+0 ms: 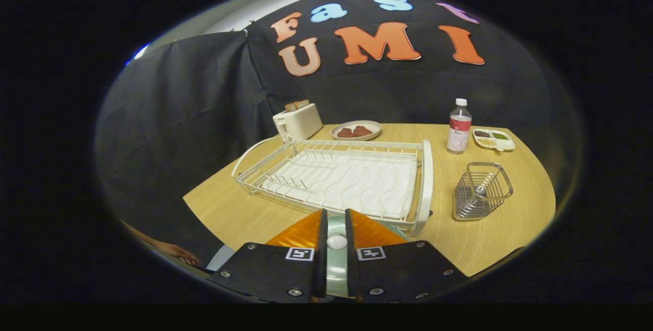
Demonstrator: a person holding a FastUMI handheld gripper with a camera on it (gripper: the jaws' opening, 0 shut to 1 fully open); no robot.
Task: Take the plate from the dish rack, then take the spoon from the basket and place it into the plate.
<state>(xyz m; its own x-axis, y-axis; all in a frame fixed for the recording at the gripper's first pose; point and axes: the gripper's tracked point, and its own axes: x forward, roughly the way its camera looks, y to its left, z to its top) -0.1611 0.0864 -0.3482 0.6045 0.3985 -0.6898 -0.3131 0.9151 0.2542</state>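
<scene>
A pale green plate (pixel 336 270) stands edge-on between my fingers, and my gripper (pixel 335 214) is shut on its rim. Just ahead of the fingertips lies the white wire dish rack (pixel 426 178) on its white drip mat, with no dishes in it. To the right of the rack stands a small metal wire basket (pixel 482 203). A metal spoon (pixel 483 184) leans inside it, handle up. The gripper hovers over the near edge of the wooden table (pixel 510 239), in front of the rack.
Beyond the rack are a white toaster (pixel 298 122) with bread in it, a beige plate (pixel 356 130) of brown food, a clear bottle (pixel 459 127) and a small divided tray (pixel 493 138). A hand (pixel 176 252) shows low to the left of the fingers.
</scene>
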